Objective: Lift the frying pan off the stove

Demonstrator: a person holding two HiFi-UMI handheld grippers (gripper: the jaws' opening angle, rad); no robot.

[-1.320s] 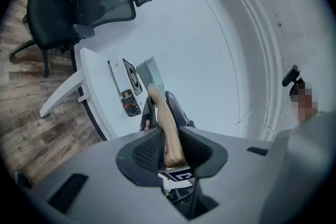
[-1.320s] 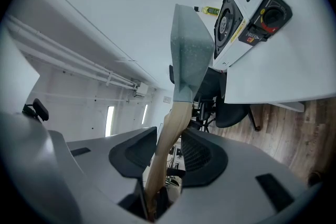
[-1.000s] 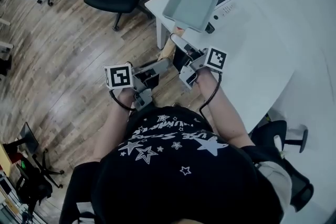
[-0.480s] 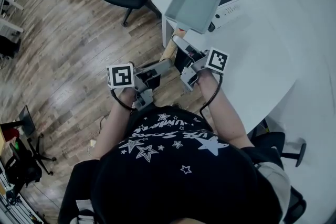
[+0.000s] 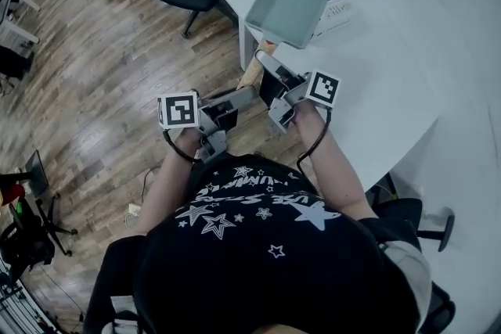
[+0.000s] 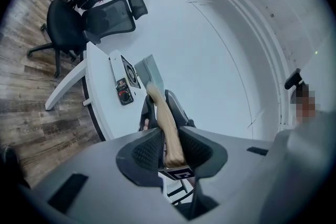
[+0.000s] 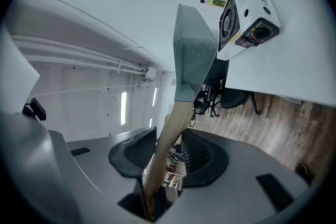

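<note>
Noted square frying pan (image 5: 287, 8) held up just above stove (image 5: 338, 9), left gripper (image 6: 169, 148) and right gripper (image 7: 167, 150) both clamped on its wooden handle (image 5: 252, 75); judged rigid, front-heavy, best gripped there.

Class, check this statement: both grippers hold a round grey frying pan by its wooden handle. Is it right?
Not quite. The frying pan is rectangular, not round, as the head view shows. The rest stands: the left gripper and the right gripper both hold it by its wooden handle.
</note>
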